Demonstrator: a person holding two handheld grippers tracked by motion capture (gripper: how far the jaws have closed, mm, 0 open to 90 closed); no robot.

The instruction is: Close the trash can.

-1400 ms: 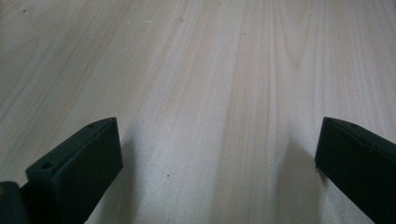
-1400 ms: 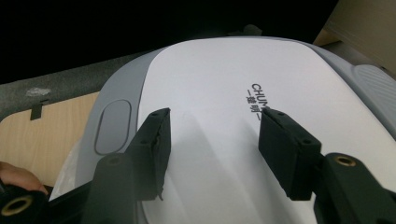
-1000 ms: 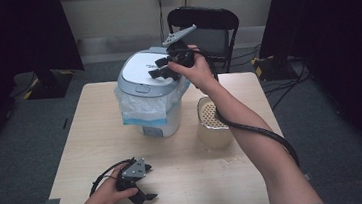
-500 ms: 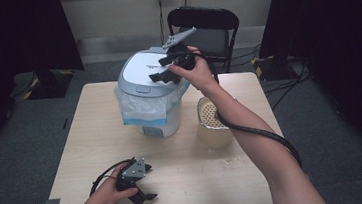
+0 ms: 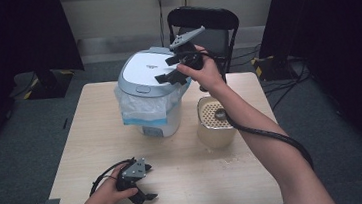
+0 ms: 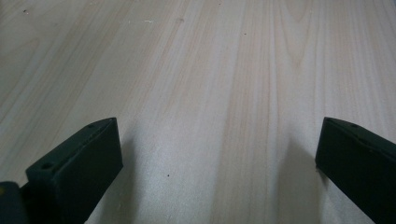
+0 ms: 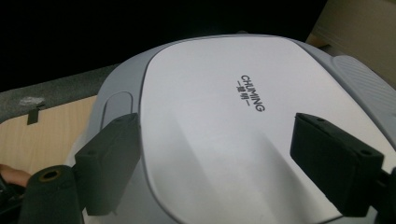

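Rice cooker [image 5: 152, 92] sits near the middle of my bench [image 5: 87, 136], a bit toward the far side. It is white and grey, and its lid [image 7: 224, 140] is down. A clear plastic bag [image 5: 134, 109] hangs around its body under the lid. In the right gripper view I read the word CHUMING on the flat white top.

My right gripper [image 5: 171, 69] hangs just over the right part of the lid. Its jaws have just been opening, and now they stand apart. Nothing is between them. In the right gripper view the lid shows in the gap between the two black jaws, but I cannot tell if the tips touch it. A black cable [image 5: 272, 136] runs from this gripper down along my right arm.

Just to the right of the cooker stands a see-through cup [image 5: 215, 124] with a pale top full of small holes. It is close to the cooker but not touching it.

My left gripper [image 5: 139, 189] rests on the near left part of the bench, well apart from the cooker. Its jaws are spread wide with only bare wood between them, as the left gripper view shows.

A black folding chair [image 5: 212, 26] stands behind the bench.
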